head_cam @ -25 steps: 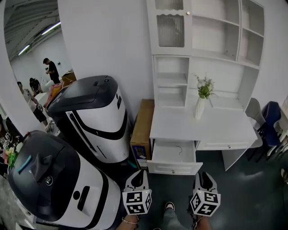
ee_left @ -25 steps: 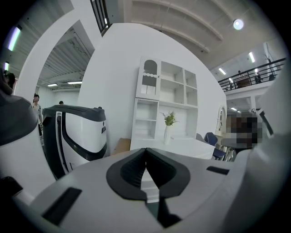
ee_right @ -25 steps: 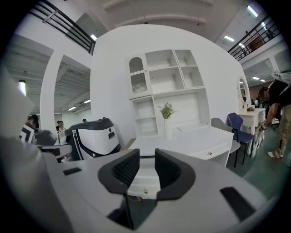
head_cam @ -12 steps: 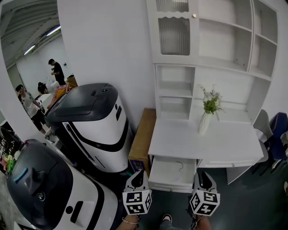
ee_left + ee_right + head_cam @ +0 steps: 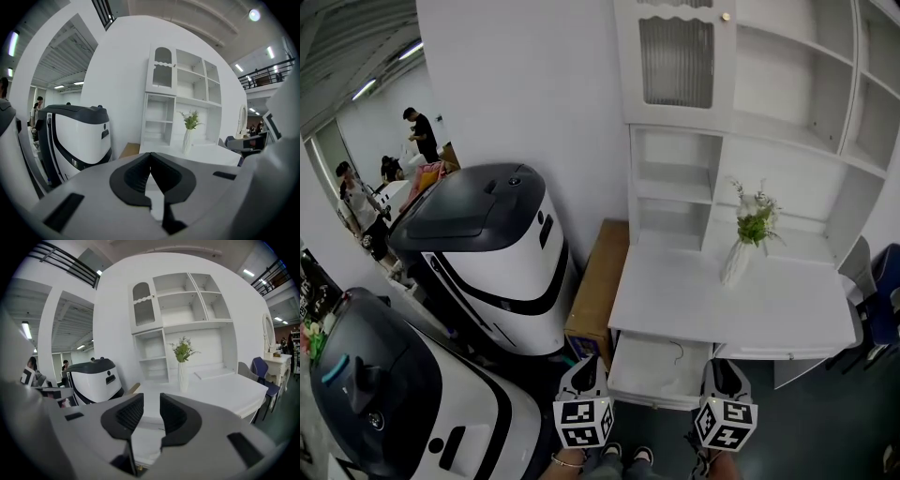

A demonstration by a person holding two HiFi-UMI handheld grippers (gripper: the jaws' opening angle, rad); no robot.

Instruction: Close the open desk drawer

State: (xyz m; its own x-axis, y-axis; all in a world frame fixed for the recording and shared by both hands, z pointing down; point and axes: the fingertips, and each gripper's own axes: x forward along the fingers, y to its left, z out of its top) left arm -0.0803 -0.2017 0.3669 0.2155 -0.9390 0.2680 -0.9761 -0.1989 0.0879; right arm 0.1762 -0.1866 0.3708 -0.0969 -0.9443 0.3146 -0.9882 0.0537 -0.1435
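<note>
Left gripper: the left gripper had its jaws pressed together at the tips, with nothing between them.
Right gripper: the right gripper had its jaws a narrow gap apart and held nothing; only pale drawer and desk surface showed through the gap.
Drawer: the open drawer stood pulled out from under the left end of the desk, straight ahead of the person and between the two grippers in the head view.
Axis: its front panel ran left to right along the desk's front edge, so closing it would probably mean a push straight away, toward the wall.
Nearer hand: the grippers seemed about level, the left by the drawer's front left corner and the right by its front right corner; the right one looked more directly into the drawer.
Contact: neither gripper appeared to touch the drawer, though the head view could not settle it.
Hidden: the front panel's corners lay behind the grippers, and no handle could be made out.
Unclear: a thin curved thing on the drawer bottom was too small to name.
Far: a vase stood near the desk's back edge.
</note>
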